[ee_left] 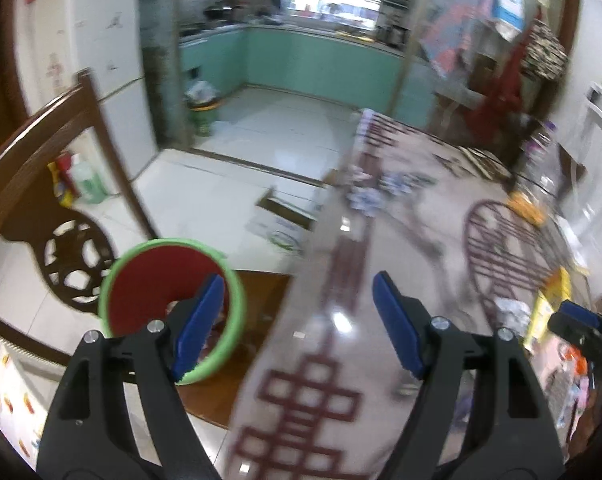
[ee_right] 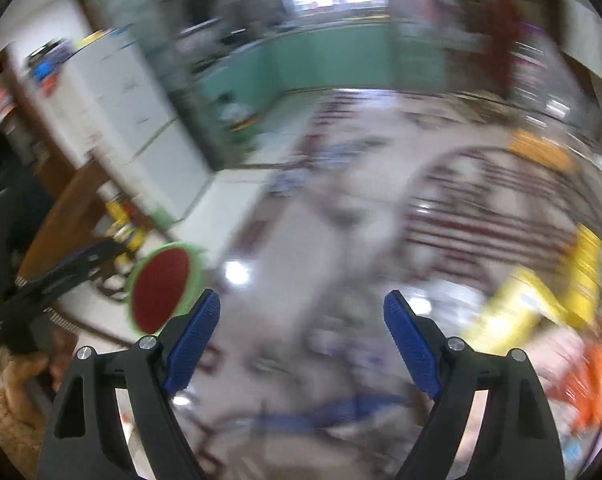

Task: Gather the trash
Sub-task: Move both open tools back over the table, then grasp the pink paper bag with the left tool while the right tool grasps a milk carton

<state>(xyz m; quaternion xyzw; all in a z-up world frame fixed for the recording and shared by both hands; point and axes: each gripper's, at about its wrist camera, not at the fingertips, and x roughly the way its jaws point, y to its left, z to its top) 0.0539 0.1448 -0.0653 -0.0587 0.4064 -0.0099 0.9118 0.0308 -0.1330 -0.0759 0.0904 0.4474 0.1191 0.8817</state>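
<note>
A small bin (ee_left: 157, 280) with a green rim and red inside stands on a wooden chair seat beside the table; it also shows in the right wrist view (ee_right: 161, 288). My left gripper (ee_left: 299, 320) is open and empty, over the table's left edge just right of the bin. My right gripper (ee_right: 301, 340) is open and empty above the table; its tip shows in the left wrist view (ee_left: 577, 316). Crumpled paper scraps (ee_left: 365, 196) lie at the far part of the table. Yellow wrappers (ee_right: 541, 304) and an orange wrapper (ee_right: 585, 380) lie at the right. The right wrist view is blurred.
The table (ee_left: 381, 280) has a glossy patterned top. A carved wooden chair back (ee_left: 41, 184) stands at the left. A cardboard box (ee_left: 285, 208) lies on the tiled floor. A plastic jar (ee_left: 541, 160) stands at the far right of the table.
</note>
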